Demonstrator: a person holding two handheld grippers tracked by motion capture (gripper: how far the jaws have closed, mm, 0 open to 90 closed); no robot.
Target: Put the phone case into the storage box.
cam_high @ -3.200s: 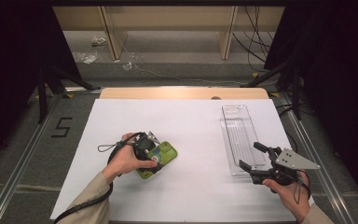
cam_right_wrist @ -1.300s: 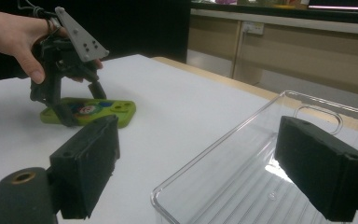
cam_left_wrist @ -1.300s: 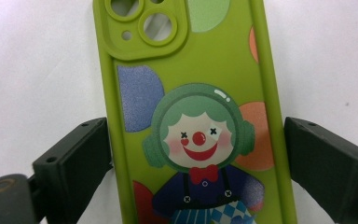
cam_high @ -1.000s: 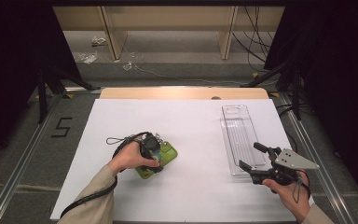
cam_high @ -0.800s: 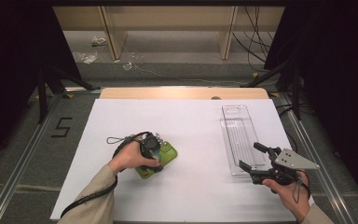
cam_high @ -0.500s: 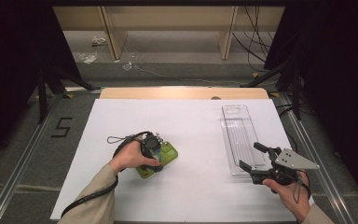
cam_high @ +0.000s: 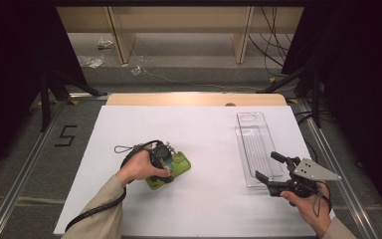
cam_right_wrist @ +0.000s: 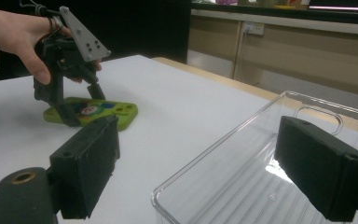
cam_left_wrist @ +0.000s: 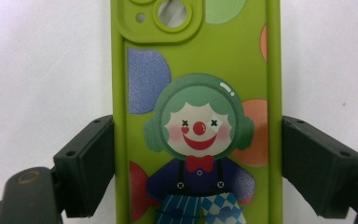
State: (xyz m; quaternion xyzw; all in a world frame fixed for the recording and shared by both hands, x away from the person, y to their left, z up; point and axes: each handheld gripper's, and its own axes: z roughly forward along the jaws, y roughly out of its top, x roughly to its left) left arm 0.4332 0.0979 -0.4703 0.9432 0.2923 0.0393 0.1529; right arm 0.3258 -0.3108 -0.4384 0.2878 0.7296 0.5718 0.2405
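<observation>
Phone case: flat on the bench, well left of the clear tray.
Left claw: straddling the case, just been closing, right pad not yet touching.
Right claw: apart, empty, at the tray's near end.
Progress: early; grasp unfinished, likely transfer to the tray remains.

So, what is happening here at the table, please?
A person works with a gripper in each hand. The left gripper is down over a green phone case lying flat on the white table; its jaws have just been closing, one on each long side. The right gripper waits open at the near end of a clear tray.
</observation>
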